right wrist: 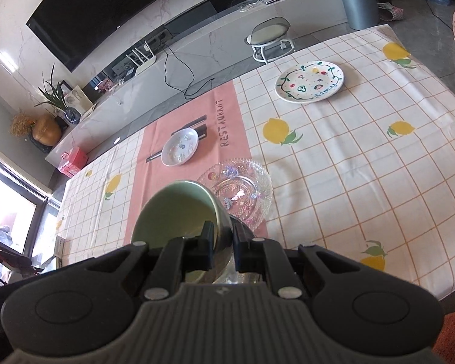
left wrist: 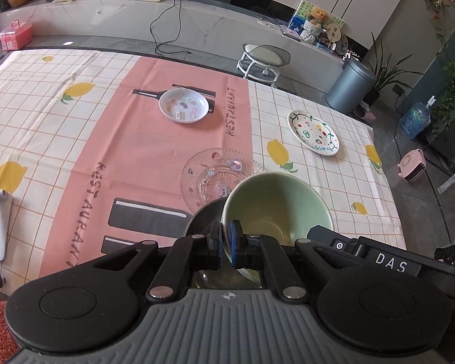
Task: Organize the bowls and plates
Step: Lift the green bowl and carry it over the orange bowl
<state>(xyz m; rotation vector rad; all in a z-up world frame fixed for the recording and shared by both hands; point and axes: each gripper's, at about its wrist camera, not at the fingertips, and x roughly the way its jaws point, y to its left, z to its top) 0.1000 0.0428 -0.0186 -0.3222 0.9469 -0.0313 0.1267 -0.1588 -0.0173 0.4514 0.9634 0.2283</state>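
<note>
Left wrist view: your left gripper [left wrist: 226,236] pinches the green bowl [left wrist: 277,204] rim above the glass plate [left wrist: 209,176]; keep it level. Right wrist view: your right gripper [right wrist: 223,247] clamps another green bowl's [right wrist: 179,209] wall; lower slowly

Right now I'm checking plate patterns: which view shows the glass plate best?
Right wrist view: the glass plate shows most of its rim and stickers, only its near edge hidden by the green bowl. In the left wrist view, the bowl covers its near right part.
</note>
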